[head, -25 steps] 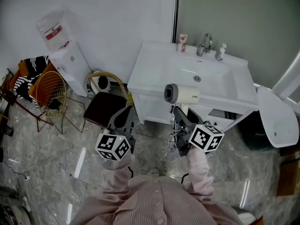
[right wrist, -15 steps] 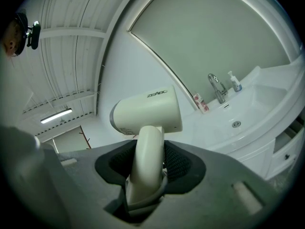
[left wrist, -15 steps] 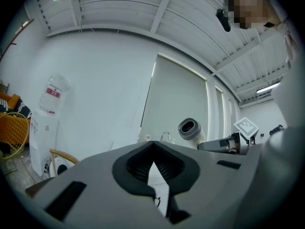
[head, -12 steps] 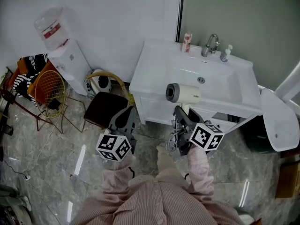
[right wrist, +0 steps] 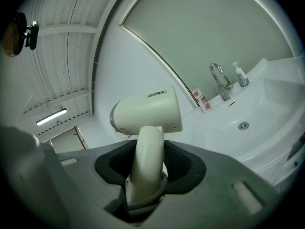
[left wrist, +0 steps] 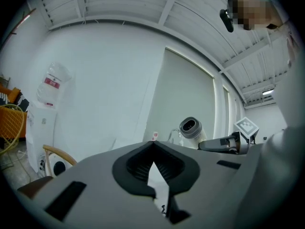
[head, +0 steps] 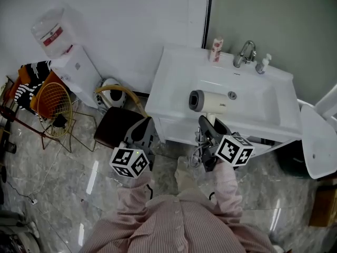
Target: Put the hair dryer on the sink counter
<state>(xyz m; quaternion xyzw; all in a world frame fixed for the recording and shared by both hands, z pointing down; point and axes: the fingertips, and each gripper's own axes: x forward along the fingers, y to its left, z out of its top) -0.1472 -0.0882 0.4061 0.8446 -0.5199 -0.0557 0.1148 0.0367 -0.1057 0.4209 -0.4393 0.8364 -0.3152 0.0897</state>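
Observation:
A cream hair dryer (head: 208,101) is held up by its handle, its barrel level over the front part of the white sink counter (head: 174,83). My right gripper (head: 209,126) is shut on the handle; in the right gripper view the handle (right wrist: 147,161) stands between the dark pads and the barrel (right wrist: 147,113) points left. My left gripper (head: 143,132) hovers in front of the counter's left corner with nothing in it. In the left gripper view its fingertips (left wrist: 153,149) meet, and the hair dryer (left wrist: 190,128) shows off to the right.
A faucet (head: 245,51), a small tube (head: 216,48) and a soap pump (head: 261,63) stand along the back of the basin. A dark stool (head: 117,124), an orange wire basket (head: 52,101) and a water dispenser (head: 68,57) are to the left. A white lid (head: 316,144) is at the right.
Both grippers have moved forward toward the sink. The hair dryer has gone from in front of the counter's edge to above its front part.

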